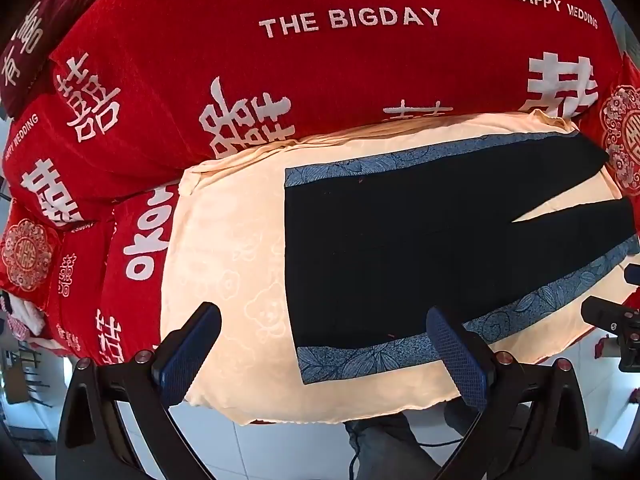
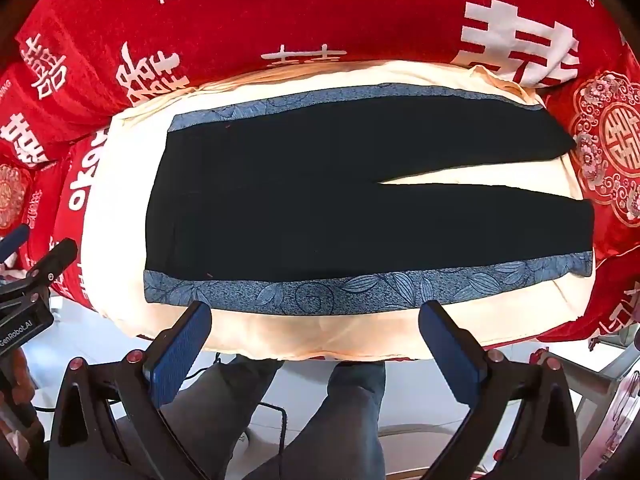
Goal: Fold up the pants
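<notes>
Hovering at the near edge, our left gripper (image 1: pixel 320 354) and right gripper (image 2: pixel 316 346) both gape wide, holding nothing. Beyond them the pants (image 2: pixel 320 196) lie flat on the cream cushion (image 2: pixel 120 216); we should pinch the near blue-trimmed side seam cleanly, then fold toward the red bedding (image 2: pixel 360 12).

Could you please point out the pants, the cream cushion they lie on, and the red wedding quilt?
pants (image 2: pixel 280 208): right wrist view, on the black seat area.
cream cushion (image 1: pixel 224 248): left wrist view, on bare fabric left of the waistband.
red wedding quilt (image 1: pixel 340 64): left wrist view, below the lettering.
</notes>
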The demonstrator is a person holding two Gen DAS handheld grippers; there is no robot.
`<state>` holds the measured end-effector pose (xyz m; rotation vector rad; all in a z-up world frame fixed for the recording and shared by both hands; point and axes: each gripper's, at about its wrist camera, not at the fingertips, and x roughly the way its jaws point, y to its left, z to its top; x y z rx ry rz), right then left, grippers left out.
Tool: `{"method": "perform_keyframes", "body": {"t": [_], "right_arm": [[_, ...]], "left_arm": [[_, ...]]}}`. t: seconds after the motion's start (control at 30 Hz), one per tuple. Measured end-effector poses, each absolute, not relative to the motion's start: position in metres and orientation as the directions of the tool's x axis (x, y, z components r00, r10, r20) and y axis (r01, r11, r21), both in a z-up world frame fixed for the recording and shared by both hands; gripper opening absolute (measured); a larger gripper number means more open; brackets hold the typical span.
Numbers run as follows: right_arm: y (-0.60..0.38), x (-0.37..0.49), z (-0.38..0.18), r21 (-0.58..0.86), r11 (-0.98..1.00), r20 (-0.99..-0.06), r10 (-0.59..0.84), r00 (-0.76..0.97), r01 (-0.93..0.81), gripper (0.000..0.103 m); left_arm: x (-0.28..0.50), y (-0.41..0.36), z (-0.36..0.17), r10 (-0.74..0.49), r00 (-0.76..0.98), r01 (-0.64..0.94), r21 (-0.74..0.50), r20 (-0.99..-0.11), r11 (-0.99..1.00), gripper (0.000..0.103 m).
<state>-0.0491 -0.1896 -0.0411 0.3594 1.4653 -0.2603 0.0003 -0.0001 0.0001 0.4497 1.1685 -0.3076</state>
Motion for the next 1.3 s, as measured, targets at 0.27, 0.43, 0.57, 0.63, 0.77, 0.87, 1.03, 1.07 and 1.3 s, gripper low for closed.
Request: {"method": "perform_keyframes", "body": {"t": [0.27, 0.43, 0.57, 0.63, 0.77, 0.87, 1.03, 1.07, 1.3], "right_arm": [[-0.1904, -0.0493, -0.0414, 0.072, 0.920, -0.995, 0.039, 0.092, 0.384, 0.103], [-0.1909, -0.0493, -0.0419, 0.071, 0.922, -0.995, 0.038, 0.092, 0.382, 0.103], [-0.1902, -0.0495, -0.0414, 0.066, 0.922, -0.995, 0.034, 0.090, 0.381, 0.103], [-0.1899, -0.0500, -0.0413, 0.063, 0.921, -0.995, 0.031, 0.090, 0.384, 0.103], [-0.1925, -0.0509, -0.0416, 0.063, 0.917, -0.995, 0.030, 0.090, 0.394, 0.103], [-0.1940, -0.0502, -0.0405, 0.059, 0.916, -0.995, 0.024, 0.094, 0.397, 0.103], [-0.1948, -0.0475, -0.0387, 0.050, 0.919, -0.995, 0.012, 0.098, 0.391, 0.103], [-0.1950, -0.0467, -0.0388, 0.050, 0.919, -0.995, 0.012, 0.099, 0.390, 0.103], [-0.1960, -0.0429, -0.0380, 0.038, 0.922, -0.995, 0.001, 0.097, 0.385, 0.103]], "left_arm": [[-0.0012, -0.0012, 0.0046, -0.002, 0.357, 0.458, 0.173, -0.934, 0.872, 0.103], [0.0019, -0.0031, 0.0032, 0.000, 0.362, 0.451, 0.176, -0.932, 0.875, 0.103], [0.0010, -0.0020, 0.0022, -0.002, 0.379, 0.458, 0.185, -0.925, 0.869, 0.103], [0.0009, -0.0028, 0.0025, -0.002, 0.381, 0.461, 0.188, -0.925, 0.867, 0.103], [0.0005, -0.0045, 0.0030, -0.004, 0.389, 0.466, 0.193, -0.921, 0.864, 0.103], [0.0018, -0.0056, 0.0037, -0.009, 0.395, 0.463, 0.191, -0.918, 0.865, 0.103], [0.0039, -0.0069, 0.0050, -0.013, 0.411, 0.459, 0.195, -0.911, 0.867, 0.103], [0.0040, -0.0072, 0.0055, -0.016, 0.418, 0.458, 0.196, -0.908, 0.867, 0.103], [0.0056, -0.0073, 0.0056, -0.019, 0.418, 0.459, 0.193, -0.908, 0.867, 0.103]]}}
